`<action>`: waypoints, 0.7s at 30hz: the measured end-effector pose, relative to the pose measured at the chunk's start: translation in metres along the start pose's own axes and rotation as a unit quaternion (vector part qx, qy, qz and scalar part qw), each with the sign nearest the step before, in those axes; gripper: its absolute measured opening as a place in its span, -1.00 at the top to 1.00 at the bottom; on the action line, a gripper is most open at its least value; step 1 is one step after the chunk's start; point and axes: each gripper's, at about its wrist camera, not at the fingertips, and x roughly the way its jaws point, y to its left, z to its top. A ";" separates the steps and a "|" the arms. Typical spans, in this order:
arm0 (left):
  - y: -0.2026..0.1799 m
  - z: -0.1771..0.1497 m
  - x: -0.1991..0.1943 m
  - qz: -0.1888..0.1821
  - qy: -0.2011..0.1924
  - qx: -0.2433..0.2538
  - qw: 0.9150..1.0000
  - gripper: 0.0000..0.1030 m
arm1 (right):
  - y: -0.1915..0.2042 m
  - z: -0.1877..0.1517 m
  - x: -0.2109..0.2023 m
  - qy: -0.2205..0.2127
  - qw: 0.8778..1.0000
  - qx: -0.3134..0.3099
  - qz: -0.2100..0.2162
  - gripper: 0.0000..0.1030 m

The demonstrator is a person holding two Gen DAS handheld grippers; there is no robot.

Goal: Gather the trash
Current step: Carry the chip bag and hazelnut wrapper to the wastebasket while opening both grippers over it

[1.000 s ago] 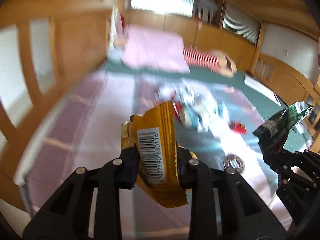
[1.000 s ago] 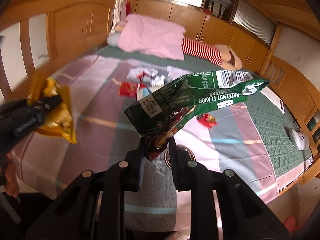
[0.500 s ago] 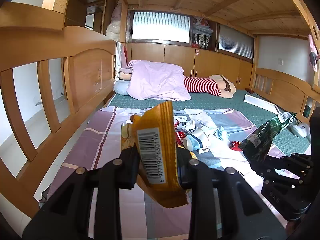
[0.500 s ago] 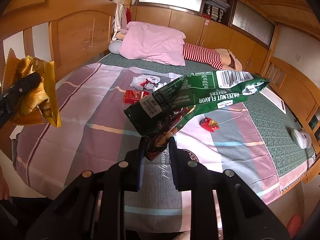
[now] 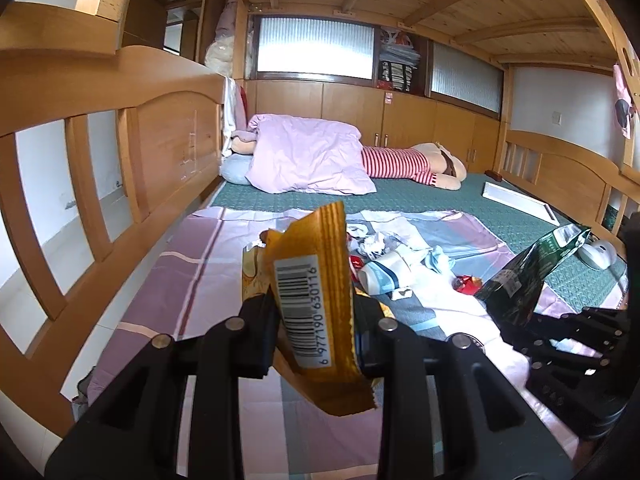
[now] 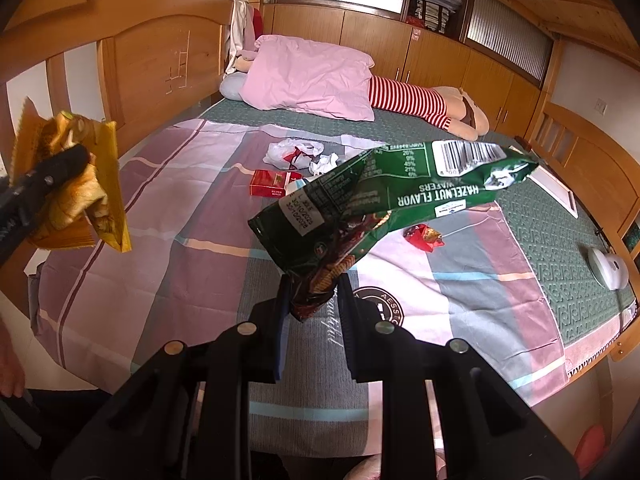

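Note:
My left gripper point(image 5: 314, 322) is shut on a yellow snack wrapper point(image 5: 316, 292) with a barcode, held above the bed's near end; it also shows at the left of the right wrist view point(image 6: 72, 184). My right gripper point(image 6: 314, 298) is shut on a green wafer wrapper point(image 6: 384, 196), also seen in the left wrist view point(image 5: 528, 276). More trash lies on the striped bedsheet point(image 6: 192, 208): a red box point(image 6: 274, 184), crumpled white paper and plastic point(image 6: 296, 154), and a small red wrapper point(image 6: 424, 236).
A pink pillow point(image 6: 308, 76) and a striped plush toy point(image 6: 424, 106) lie at the far end of the bed. Wooden rails point(image 5: 100, 160) run along both sides. A white device point(image 6: 608, 266) lies on the green mat at the right.
Both grippers have risen and tilted up with their wrappers still held. The left view has steadied from blur, and the bed now looks lower and farther off.

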 end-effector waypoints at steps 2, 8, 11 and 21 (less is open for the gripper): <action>-0.003 -0.001 0.001 -0.012 0.004 0.000 1.000 0.44 | -0.010 -0.003 -0.010 0.005 1.000 -0.004 -0.001 0.54; -0.020 -0.007 0.007 -0.076 0.025 0.005 0.997 0.45 | -0.067 -0.028 -0.060 0.033 0.998 0.001 -0.044 0.54; -0.028 -0.012 0.013 -0.121 0.045 -0.004 0.992 0.45 | -0.092 -0.054 -0.075 0.076 0.996 0.017 -0.040 0.54; -0.068 -0.035 0.035 -0.342 0.138 -0.061 0.928 0.45 | -0.125 -0.145 -0.079 0.235 0.971 0.038 -0.029 -0.42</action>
